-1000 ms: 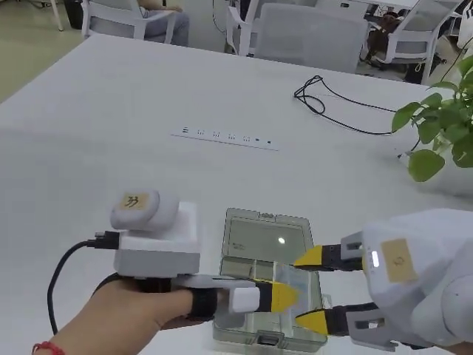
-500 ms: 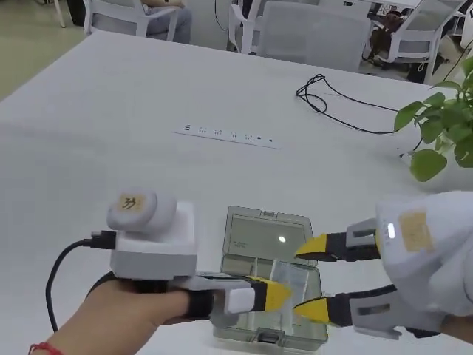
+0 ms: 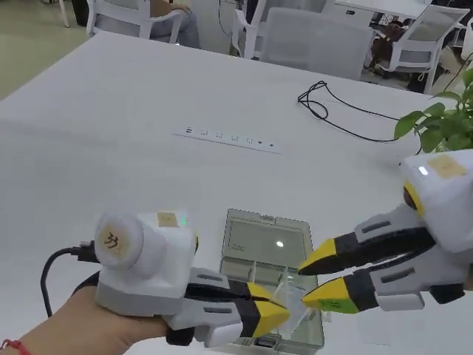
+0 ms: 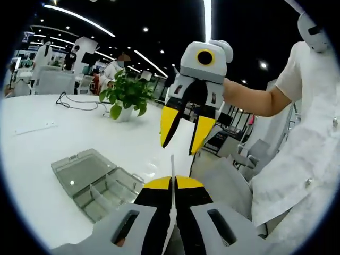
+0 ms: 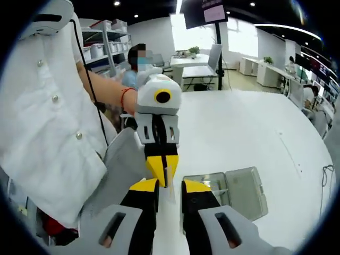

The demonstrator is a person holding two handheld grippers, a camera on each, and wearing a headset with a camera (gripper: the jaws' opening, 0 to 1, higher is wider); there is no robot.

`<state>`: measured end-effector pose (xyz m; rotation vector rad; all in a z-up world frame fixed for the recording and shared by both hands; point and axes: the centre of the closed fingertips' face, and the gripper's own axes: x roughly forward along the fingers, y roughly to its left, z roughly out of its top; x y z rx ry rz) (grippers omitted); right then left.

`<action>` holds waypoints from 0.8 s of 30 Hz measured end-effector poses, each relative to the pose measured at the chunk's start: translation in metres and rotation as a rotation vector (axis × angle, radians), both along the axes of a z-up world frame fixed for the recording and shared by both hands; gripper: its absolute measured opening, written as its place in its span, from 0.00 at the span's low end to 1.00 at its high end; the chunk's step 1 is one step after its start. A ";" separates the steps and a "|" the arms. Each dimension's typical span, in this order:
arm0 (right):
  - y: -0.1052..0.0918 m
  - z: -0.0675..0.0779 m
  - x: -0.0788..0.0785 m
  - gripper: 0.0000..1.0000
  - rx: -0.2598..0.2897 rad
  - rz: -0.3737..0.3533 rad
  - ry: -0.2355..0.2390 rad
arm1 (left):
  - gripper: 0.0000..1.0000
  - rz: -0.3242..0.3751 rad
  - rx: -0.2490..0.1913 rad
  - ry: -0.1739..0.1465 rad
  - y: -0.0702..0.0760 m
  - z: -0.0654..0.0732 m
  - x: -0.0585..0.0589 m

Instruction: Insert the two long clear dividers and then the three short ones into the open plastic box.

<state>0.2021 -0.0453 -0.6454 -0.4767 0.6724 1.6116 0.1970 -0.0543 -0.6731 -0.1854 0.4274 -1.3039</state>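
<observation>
The open plastic box [image 3: 267, 253] lies on the white table, lid flat on the far side, with some clear dividers standing in its tray. It also lies low in the left gripper view as the box [image 4: 95, 178] and in the right gripper view as the box [image 5: 231, 190]. My left gripper [image 3: 272, 311] is shut on a thin clear divider [image 3: 297, 308], held just above the tray's near right part; its own view shows the divider [image 4: 171, 169] edge-on between the jaws of the left gripper [image 4: 172, 181]. My right gripper [image 3: 316, 281] faces it, open, jaws either side of the divider's free end. In the right gripper view the right gripper [image 5: 170, 186] stands open.
A potted plant [image 3: 443, 122] stands at the table's right edge, with a black cable [image 3: 332, 103] looped behind. A flush socket strip [image 3: 229, 137] sits mid-table. White chairs [image 3: 314, 41] and a seated person line the far side.
My right gripper has risen and swung out to the right, jaws still open. The left gripper has rolled and lifted the divider slightly above the box.
</observation>
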 end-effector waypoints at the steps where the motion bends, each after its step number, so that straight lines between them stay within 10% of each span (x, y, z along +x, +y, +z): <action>1: 0.001 0.000 -0.001 0.17 -0.002 0.008 0.007 | 0.00 -0.006 -0.003 -0.010 0.000 0.001 -0.001; 9: 0.007 -0.002 -0.010 0.11 -0.017 0.076 0.062 | 0.00 -0.045 -0.024 -0.079 0.001 0.009 -0.004; 24: 0.013 -0.009 -0.021 0.03 -0.036 0.154 0.084 | 0.00 -0.064 -0.038 -0.093 0.004 0.011 -0.009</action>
